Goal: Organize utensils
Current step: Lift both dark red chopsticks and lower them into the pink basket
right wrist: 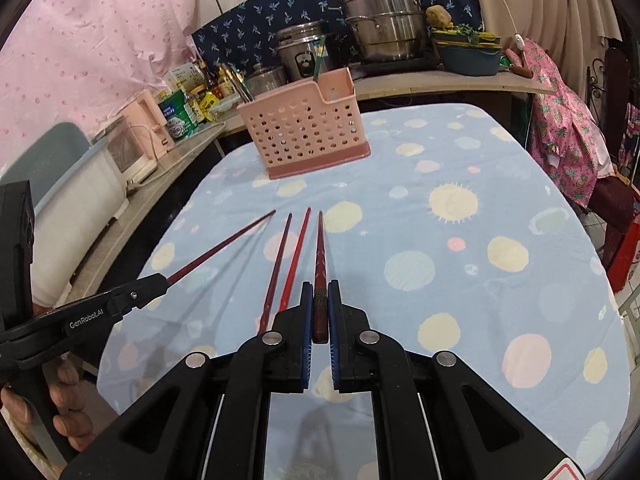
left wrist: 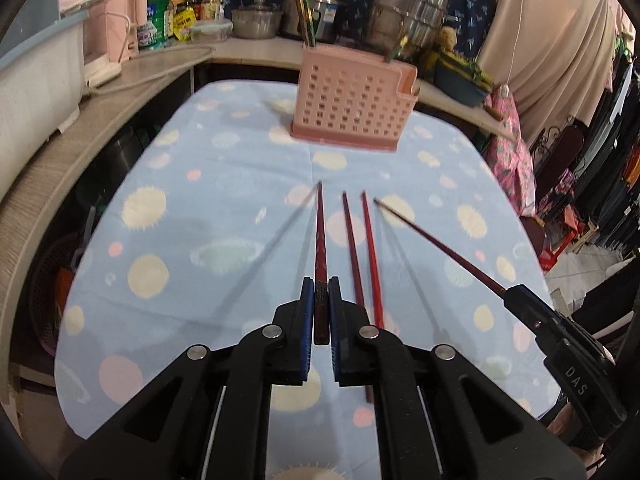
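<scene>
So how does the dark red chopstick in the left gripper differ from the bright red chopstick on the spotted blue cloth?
The dark red chopstick is clamped in the left gripper, lifted off the cloth; the bright red chopstick lies on it. The dark one has a patterned handle; the bright one looks plain. Both point toward the pink perforated basket.
</scene>
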Demonstrator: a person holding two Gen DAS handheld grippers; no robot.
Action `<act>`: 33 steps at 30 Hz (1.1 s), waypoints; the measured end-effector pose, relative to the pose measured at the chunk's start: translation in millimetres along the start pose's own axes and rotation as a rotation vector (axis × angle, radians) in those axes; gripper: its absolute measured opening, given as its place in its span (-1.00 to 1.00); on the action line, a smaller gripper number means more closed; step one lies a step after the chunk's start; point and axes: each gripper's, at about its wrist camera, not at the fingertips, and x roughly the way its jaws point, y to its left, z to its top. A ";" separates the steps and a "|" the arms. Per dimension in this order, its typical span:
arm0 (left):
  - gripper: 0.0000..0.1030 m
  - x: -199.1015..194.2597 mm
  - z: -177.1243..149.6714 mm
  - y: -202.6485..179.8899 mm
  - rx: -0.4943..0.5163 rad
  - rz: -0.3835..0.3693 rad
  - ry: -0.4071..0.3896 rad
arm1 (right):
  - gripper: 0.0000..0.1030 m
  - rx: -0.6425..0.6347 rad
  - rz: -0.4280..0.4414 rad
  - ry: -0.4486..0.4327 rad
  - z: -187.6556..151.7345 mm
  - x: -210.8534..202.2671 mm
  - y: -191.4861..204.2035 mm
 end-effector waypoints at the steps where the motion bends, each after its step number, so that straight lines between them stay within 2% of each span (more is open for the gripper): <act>1: -0.86 -3.6 6.1 -0.6 0.002 -0.002 -0.014 | -0.87 0.003 0.003 -0.017 7.7 -3.2 -0.7; 10: -0.86 -24.0 67.5 -6.6 0.022 0.008 -0.138 | -0.87 0.026 0.030 -0.156 75.4 -17.6 -5.3; 22: -0.87 -26.6 153.6 -16.7 0.026 0.020 -0.252 | -0.87 0.074 0.073 -0.253 144.6 -10.5 -9.9; 33: -0.86 -54.3 245.7 -31.0 -0.002 -0.002 -0.429 | -0.87 0.116 0.127 -0.384 238.0 -1.4 -2.6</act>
